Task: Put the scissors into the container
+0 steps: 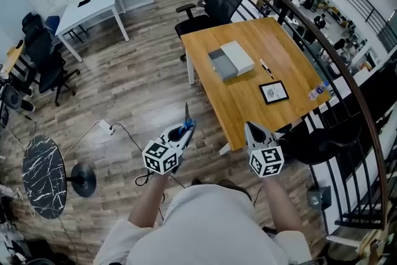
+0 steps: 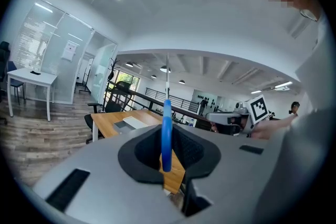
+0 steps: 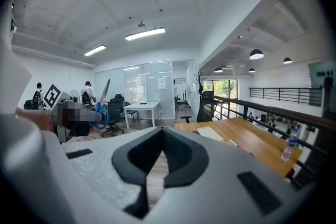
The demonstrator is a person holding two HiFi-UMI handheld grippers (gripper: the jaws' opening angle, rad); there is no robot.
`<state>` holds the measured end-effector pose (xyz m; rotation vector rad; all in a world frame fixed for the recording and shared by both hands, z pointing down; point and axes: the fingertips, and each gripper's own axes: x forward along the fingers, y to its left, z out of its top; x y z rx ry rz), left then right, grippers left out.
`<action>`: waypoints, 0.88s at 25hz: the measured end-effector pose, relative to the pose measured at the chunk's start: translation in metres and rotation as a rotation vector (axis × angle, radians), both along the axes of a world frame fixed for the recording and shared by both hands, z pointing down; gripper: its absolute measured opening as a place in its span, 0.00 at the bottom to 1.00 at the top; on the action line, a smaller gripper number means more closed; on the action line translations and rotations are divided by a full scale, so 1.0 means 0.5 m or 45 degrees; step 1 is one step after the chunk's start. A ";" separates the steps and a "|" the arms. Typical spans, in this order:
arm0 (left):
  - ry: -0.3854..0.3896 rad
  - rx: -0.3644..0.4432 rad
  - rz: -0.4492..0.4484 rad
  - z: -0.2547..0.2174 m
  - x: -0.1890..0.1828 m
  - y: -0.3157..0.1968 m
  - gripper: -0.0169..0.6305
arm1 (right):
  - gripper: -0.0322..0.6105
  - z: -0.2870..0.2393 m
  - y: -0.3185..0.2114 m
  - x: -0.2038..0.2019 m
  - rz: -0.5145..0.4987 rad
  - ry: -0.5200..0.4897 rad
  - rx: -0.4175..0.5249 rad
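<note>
Scissors (image 1: pixel 186 116) with blue handles (image 2: pixel 166 136) stand upright in my left gripper (image 1: pixel 184 129), blades pointing up. The left gripper (image 2: pixel 166 164) is shut on one handle loop, edge-on between the pads. The container (image 1: pixel 223 66), a grey open box with a white lid (image 1: pixel 238 56) lying against it, sits on the wooden table (image 1: pixel 248 102), well ahead of both grippers. My right gripper (image 1: pixel 251 128) hovers off the table's near edge; its pads meet at the tips and hold nothing (image 3: pixel 159 153). The scissors (image 3: pixel 103 105) also show at the left of the right gripper view.
On the table lie a framed tablet (image 1: pixel 273 92), a pen (image 1: pixel 265 66) and a water bottle (image 1: pixel 317 91). A black office chair (image 1: pixel 214 6) stands behind it. A railing (image 1: pixel 347 71) curves along the right. A floor lamp base (image 1: pixel 82 179) and cable lie at the left.
</note>
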<state>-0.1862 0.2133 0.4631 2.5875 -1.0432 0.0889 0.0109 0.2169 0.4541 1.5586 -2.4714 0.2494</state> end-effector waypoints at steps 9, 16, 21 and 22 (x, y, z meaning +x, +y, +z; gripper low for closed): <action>0.004 -0.022 0.011 0.018 -0.026 -0.019 0.09 | 0.05 0.031 -0.010 -0.026 0.010 0.006 -0.046; -0.004 -0.049 0.013 0.029 -0.021 -0.052 0.09 | 0.05 0.042 -0.051 -0.031 -0.011 0.006 -0.073; -0.022 -0.075 0.000 0.042 -0.013 -0.098 0.09 | 0.05 0.061 -0.106 -0.026 -0.026 -0.014 -0.097; -0.026 -0.079 -0.001 0.044 -0.011 -0.111 0.09 | 0.05 0.063 -0.119 -0.025 -0.030 -0.018 -0.101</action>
